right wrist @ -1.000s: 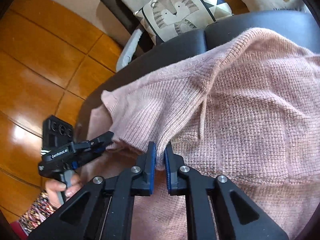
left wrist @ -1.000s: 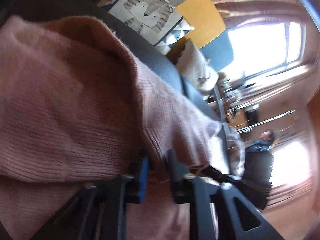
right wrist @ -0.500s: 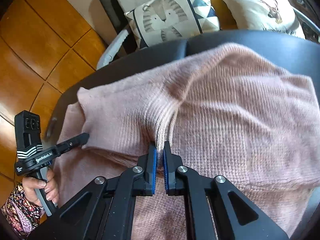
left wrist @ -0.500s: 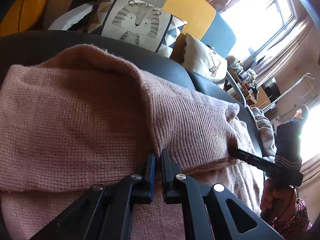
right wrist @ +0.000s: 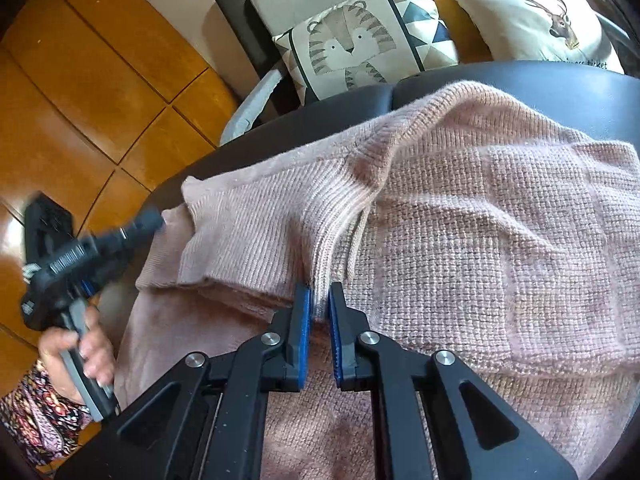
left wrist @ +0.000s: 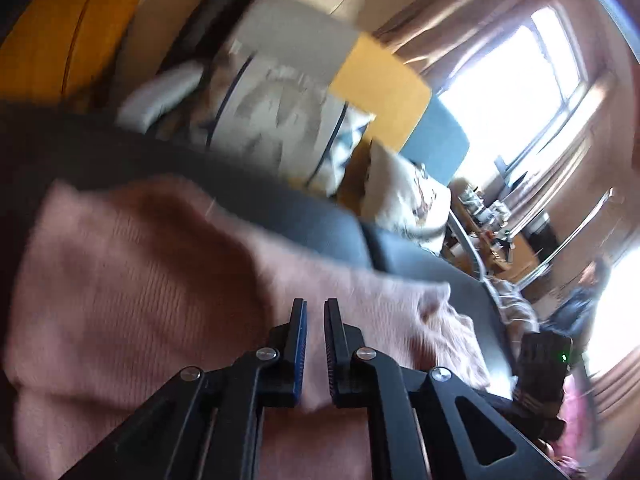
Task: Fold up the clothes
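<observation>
Since half a second ago the left gripper (left wrist: 315,308) has let go of the pink knit sweater (right wrist: 460,240) and pulled back; its jaws now stand slightly apart with nothing between them, hovering just above the fabric, and its view is smeared by motion. The right gripper (right wrist: 319,292) has barely shifted and still pinches a ribbed edge of the sweater between its blue pads (right wrist: 305,312), jaws nearly pressed together on the knit. The sweater lies spread over a dark padded seat (right wrist: 520,80), one sleeve folded across the body toward the left. In the right wrist view the left gripper appears blurred at the sleeve's cuff, held by a hand (right wrist: 76,352) with a floral sleeve (right wrist: 36,416). Behind the seat lean a tiger cushion (right wrist: 360,40) and a deer cushion (right wrist: 536,20), with wooden floor (right wrist: 80,80) to the left.
</observation>
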The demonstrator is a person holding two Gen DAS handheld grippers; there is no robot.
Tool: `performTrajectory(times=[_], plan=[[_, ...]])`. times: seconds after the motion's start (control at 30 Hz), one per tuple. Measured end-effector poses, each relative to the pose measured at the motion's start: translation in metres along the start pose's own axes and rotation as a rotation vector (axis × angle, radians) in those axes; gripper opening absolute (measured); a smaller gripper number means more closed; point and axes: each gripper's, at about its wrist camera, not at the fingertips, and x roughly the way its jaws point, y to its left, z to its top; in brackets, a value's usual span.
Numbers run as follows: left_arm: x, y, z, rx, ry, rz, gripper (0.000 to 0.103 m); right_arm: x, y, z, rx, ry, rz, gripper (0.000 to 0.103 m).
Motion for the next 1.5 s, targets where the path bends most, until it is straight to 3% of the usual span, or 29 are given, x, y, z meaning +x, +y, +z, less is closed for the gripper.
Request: performTrajectory(times=[0.03,0.17,0.3,0.4,0.53,0.6,0.67,0.77,0.8,0.97,1.1,1.2,1.37,1.5], plan=[[0.002,-0.005,0.001,0.012,-0.005,0.0,0.01,0.0,-0.001,0.0,0.011,0.0,0.005,0.011],[0.051,-0.052,-0.007,0.181,0.115,-0.032,0.01,-0.008,-0.004,0.001,0.03,-0.013,0.011,0.011],[0.089,-0.091,-0.019,0.322,0.204,-0.066,0.01,-0.027,-0.005,0.019,-0.021,-0.112,-0.099,0.011],[0.099,-0.107,-0.033,0.377,0.219,-0.096,0.01,-0.024,-0.02,0.046,-0.009,-0.103,-0.221,0.011],[0.104,-0.101,-0.039,0.371,0.21,-0.116,0.011,0.0,-0.044,0.073,0.043,-0.037,-0.258,0.007],[0.107,-0.098,-0.042,0.369,0.205,-0.126,0.011,0.011,-0.051,0.081,0.07,-0.032,-0.211,0.007],[0.11,-0.095,-0.044,0.362,0.202,-0.138,0.011,0.021,-0.057,0.09,0.103,-0.036,-0.162,0.007],[0.112,-0.088,-0.045,0.332,0.203,-0.168,0.011,0.031,-0.072,0.098,0.169,-0.05,-0.168,0.007],[0.111,-0.087,-0.046,0.328,0.202,-0.172,0.011,0.033,-0.078,0.101,0.196,-0.056,-0.173,0.002],[0.112,-0.09,-0.049,0.344,0.189,-0.159,0.011,0.032,-0.095,0.096,0.297,-0.115,-0.137,0.0],[0.113,-0.086,-0.049,0.328,0.191,-0.173,0.011,0.012,-0.085,0.089,0.242,-0.149,-0.152,0.003],[0.113,-0.086,-0.049,0.327,0.19,-0.174,0.011,-0.008,-0.064,0.085,0.126,-0.221,-0.189,0.004],[0.113,-0.086,-0.048,0.326,0.188,-0.175,0.011,0.016,-0.028,0.089,-0.036,-0.166,-0.174,0.004],[0.114,-0.086,-0.049,0.325,0.186,-0.175,0.011,0.035,-0.035,0.09,-0.006,-0.138,-0.215,0.004]])
